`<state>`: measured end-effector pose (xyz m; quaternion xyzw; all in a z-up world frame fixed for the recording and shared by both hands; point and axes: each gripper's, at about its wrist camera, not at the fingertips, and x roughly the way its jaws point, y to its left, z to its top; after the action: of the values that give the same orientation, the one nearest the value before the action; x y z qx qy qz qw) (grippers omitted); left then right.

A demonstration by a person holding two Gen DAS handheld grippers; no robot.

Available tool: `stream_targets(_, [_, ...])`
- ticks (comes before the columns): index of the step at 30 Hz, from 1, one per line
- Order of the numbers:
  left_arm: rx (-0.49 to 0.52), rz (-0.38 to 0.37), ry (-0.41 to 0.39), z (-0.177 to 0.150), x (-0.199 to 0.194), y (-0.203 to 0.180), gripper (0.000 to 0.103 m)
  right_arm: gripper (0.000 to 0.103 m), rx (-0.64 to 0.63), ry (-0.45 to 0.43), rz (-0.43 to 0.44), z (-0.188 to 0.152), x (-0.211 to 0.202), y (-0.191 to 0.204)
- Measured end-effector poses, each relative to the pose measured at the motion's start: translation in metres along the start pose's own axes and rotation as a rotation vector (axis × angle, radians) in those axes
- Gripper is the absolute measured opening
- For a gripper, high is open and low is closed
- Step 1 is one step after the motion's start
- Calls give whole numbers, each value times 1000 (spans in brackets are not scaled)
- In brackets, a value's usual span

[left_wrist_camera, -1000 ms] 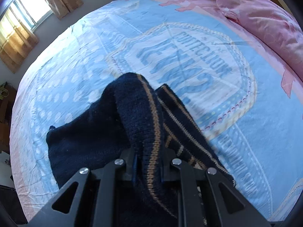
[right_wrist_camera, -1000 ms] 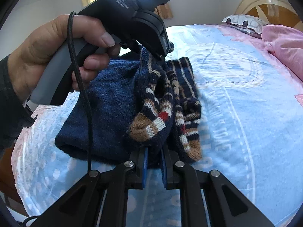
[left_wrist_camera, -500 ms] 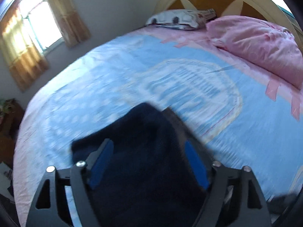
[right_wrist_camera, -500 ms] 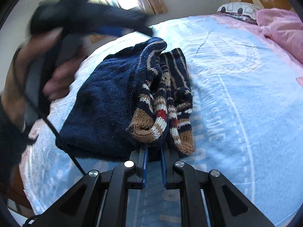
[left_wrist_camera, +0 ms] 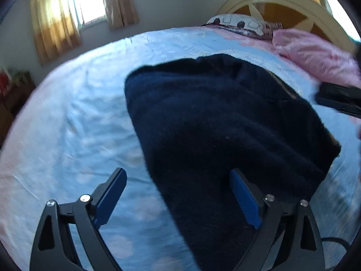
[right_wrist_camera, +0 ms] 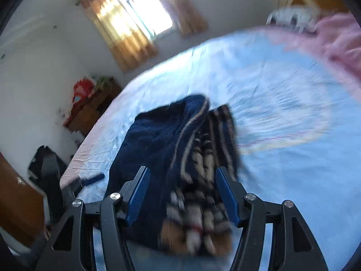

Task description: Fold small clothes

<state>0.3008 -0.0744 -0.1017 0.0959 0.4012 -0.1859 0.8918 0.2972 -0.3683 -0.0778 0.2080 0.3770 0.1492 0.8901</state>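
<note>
A folded navy knit sweater (left_wrist_camera: 221,122) with tan and white striped sleeves lies on the light blue bed sheet (left_wrist_camera: 74,117). My left gripper (left_wrist_camera: 178,180) is open and empty, its jaws wide apart at the sweater's near left edge. In the right wrist view the sweater (right_wrist_camera: 162,149) lies with its striped cuffs nearest me. My right gripper (right_wrist_camera: 182,178) is open and empty, its jaws on either side of the sweater's near end. The right gripper's black body shows at the right edge of the left wrist view (left_wrist_camera: 338,101).
A pink quilt (left_wrist_camera: 315,54) and a patterned pillow (left_wrist_camera: 239,23) lie by the headboard (left_wrist_camera: 286,2). A curtained window (right_wrist_camera: 140,11) is on the far wall. A wooden cabinet (right_wrist_camera: 92,110) with a red item stands left of the bed.
Both grippers have let go of the sweater and opened. The sleeve that was held up now lies folded on the sweater. Both grippers have pulled back and tilted up.
</note>
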Motion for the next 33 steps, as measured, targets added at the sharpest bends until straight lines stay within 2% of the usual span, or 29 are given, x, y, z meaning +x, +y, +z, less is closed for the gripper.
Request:
stream_targets(3, [-60,-63,-18,-7,2,-1,95,61,107,81,65,28,41,-13])
stream_targets(4, [-66,-79,-21,-9,4,-1,95,47,122,115,90,35,54,-14])
stream_targets(5, [-70,-93,-22,-12,6,-2,95,8,128,136,82,39,66,-14])
stream_targets(7, [-76,-108,-27,-17,7,-2,95,8,96,149,-30,41,75,-11])
stream_targets(10, [-102,-158,-48,-22,0,3,95,7,51,102,-93,36,58,-7])
stream_targets(12, [-114,-186,-71,-22,-3,7,98,7,79,53,-109,34,40,-16])
stream_targets(14, [-107,-209,-73,-24,-3,5,101,7,109,41,-141,32,33,-31])
stream_targets(17, [-93,-208,-34,-24,6,1,101,9,132,137,-116,23,62,-52])
stream_targets(18, [-93,-216,-15,-24,9,0,101,10,137,133,-107,21,63,-54])
stream_targets(20, [-108,-221,-5,-25,10,3,102,29,171,105,-93,22,54,-56])
stream_targets(21, [-118,-222,-1,-25,11,5,102,33,201,94,-77,22,46,-58])
stream_targets(23, [-139,-231,-1,-25,11,7,102,34,209,60,-54,17,25,-54])
stream_targets(29, [-152,-214,-17,-31,9,7,103,33,-50,27,-43,-20,-29,8])
stream_targets(33, [-139,-195,-22,-33,9,6,103,33,-223,27,-8,-47,-38,42])
